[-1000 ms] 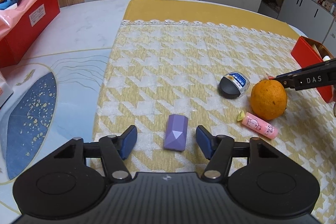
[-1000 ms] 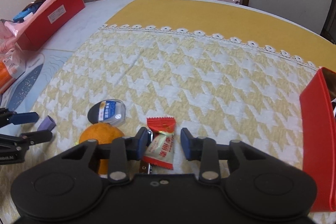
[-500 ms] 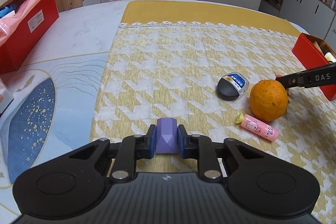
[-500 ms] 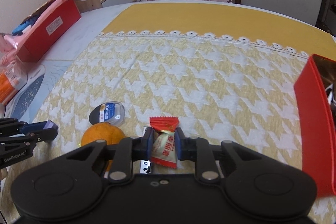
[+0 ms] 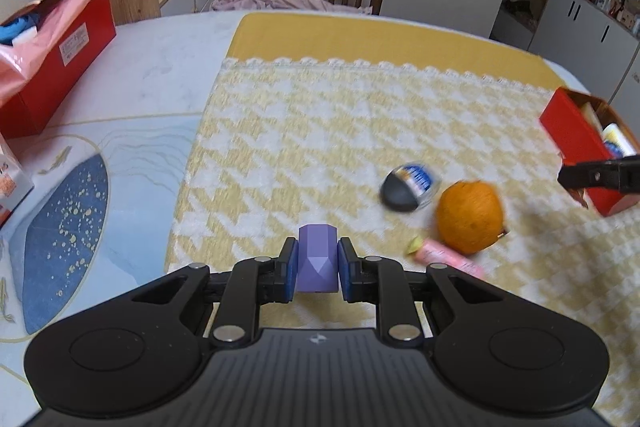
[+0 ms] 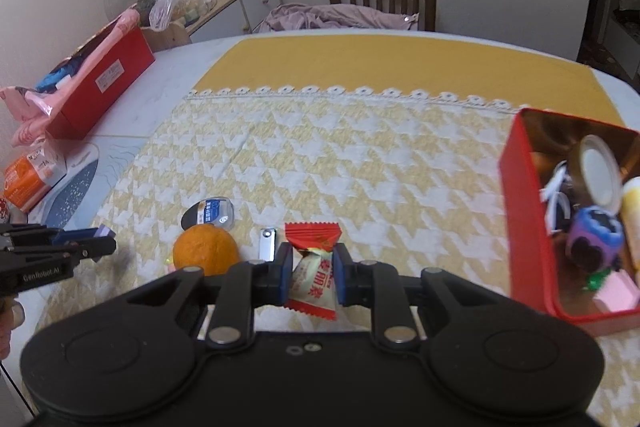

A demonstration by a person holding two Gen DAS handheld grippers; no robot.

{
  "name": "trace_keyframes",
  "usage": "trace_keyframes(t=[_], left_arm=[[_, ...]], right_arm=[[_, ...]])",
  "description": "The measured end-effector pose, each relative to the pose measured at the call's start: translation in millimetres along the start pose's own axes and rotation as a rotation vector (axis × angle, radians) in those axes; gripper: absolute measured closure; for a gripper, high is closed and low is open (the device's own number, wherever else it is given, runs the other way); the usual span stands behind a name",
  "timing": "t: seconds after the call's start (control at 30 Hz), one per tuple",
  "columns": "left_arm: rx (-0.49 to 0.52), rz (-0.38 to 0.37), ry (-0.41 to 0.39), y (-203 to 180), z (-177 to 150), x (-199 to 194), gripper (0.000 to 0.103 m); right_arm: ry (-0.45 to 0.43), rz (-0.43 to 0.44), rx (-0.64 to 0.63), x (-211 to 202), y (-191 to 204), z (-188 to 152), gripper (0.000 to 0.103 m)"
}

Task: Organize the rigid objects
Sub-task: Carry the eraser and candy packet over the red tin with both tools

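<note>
Cloth [image 5: 320,131]: yellow-and-white houndstooth pattern, white lace trim, plain mustard-yellow band at its far edge.

Desk [image 5: 160,67]: white marble finish to the left of the cloth, with a blue gold-speckled oval motif [image 5: 64,227].

Left tongs [image 5: 318,263]: black body, blue pads; faceted block [image 5: 318,259] between the pads is lavender.

Right tongs [image 6: 310,275]: black body, blue pads; candy wrapper [image 6: 312,267] is cream with red ends and red print.

Fruit [image 5: 470,221] on the cloth: orange. Round case [image 5: 408,187] beside the fruit: dark grey with a blue-and-white label. Tube [image 5: 444,259] beside the fruit: pink.

Tin [image 6: 524,211] at the cloth's right edge: red outside, gold inside.
</note>
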State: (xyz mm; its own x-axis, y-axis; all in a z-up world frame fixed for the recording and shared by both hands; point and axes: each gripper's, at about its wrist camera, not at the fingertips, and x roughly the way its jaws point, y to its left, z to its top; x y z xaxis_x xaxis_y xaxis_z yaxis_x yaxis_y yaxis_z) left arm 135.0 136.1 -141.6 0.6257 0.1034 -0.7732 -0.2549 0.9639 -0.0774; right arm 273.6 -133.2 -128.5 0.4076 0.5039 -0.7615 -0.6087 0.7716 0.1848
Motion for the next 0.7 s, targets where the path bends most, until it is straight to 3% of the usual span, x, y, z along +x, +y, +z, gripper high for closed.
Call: trace_keyframes(t=[0.27, 0.7], left_arm=[[0.011, -0.056, -0.033, -42, 22, -22, 0.083], [0.088, -0.171, -0.058, -148, 53, -27, 0.083]], right_arm=[[-0.037, -0.004, 0.007, -44, -22, -5, 0.083], [-0.095, -0.063, 0.072, -94, -103, -16, 0.083]])
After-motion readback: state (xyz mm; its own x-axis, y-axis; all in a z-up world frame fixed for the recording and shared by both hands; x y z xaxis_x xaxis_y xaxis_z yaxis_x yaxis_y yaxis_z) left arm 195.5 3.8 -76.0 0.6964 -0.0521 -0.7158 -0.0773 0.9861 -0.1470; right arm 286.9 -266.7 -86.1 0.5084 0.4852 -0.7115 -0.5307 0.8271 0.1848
